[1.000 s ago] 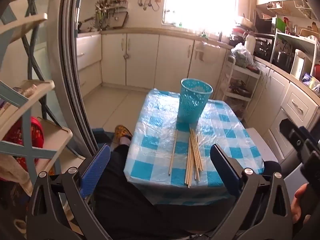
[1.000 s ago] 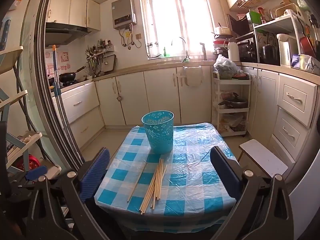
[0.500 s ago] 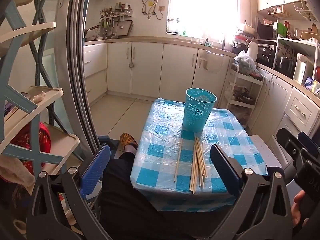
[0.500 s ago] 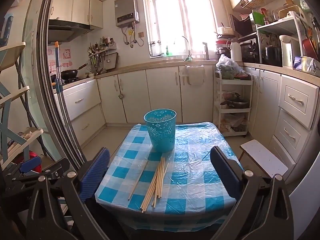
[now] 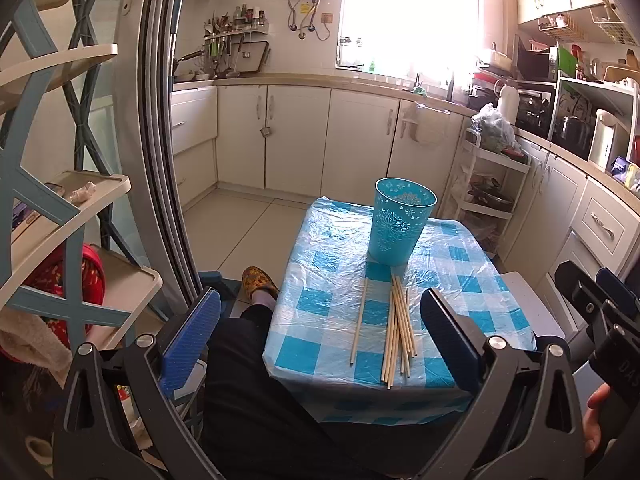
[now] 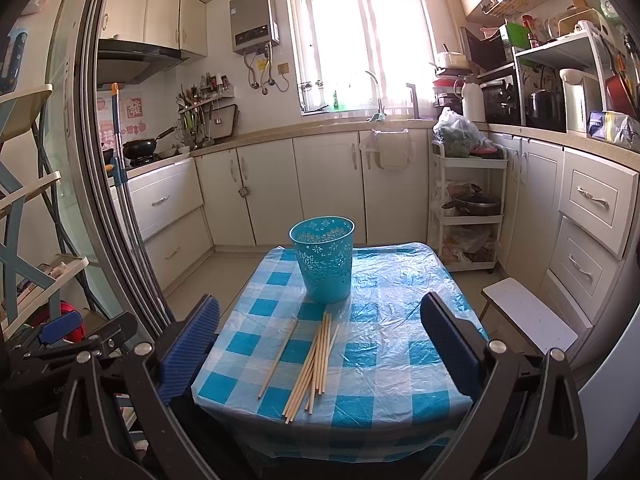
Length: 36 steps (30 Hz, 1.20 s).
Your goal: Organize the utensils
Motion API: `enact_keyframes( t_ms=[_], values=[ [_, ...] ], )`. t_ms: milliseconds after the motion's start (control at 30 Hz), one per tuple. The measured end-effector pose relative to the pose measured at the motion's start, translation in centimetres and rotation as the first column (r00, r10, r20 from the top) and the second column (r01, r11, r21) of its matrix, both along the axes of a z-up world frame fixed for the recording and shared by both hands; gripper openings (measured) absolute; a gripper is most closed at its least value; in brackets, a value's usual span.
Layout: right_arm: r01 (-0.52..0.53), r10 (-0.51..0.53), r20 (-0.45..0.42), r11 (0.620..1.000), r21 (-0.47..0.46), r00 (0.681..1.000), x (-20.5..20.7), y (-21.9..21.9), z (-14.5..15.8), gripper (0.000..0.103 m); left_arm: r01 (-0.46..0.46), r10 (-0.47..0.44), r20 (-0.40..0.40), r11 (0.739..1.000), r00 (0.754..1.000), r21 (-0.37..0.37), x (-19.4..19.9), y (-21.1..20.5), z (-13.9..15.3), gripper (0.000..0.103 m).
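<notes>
Wooden chopsticks lie dead ahead of my right gripper, long axis pointing away toward the cup; both grippers gape empty, left gripper offset.

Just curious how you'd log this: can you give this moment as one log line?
stage: approach | left gripper: open | right gripper: open | chopsticks: loose on table | teal cup: upright, looks empty

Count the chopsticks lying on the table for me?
About 8: one single chopstick lies apart to the left; roughly seven overlap in the bundle in front of the blue basket. The overlap may hide some.
</notes>
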State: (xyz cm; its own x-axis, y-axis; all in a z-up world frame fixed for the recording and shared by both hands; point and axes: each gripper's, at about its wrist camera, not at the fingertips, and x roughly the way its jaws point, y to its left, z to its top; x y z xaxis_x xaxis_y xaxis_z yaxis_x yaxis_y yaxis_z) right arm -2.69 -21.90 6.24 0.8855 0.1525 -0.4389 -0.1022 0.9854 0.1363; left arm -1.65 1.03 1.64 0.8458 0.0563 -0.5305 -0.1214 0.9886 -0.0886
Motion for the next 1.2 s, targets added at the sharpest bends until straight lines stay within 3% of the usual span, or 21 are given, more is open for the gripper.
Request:
enact_keyframes(
  t_ms=[1200],
  values=[
    [-0.013, 0.013, -0.006, 1.000, -0.005, 1.000, 0.07, 0.42, -0.25, 0.096, -0.002, 0.002, -0.004, 1.000, 1.000, -0.001, -0.14, -0.26, -0.27, 0.097]
  ],
)
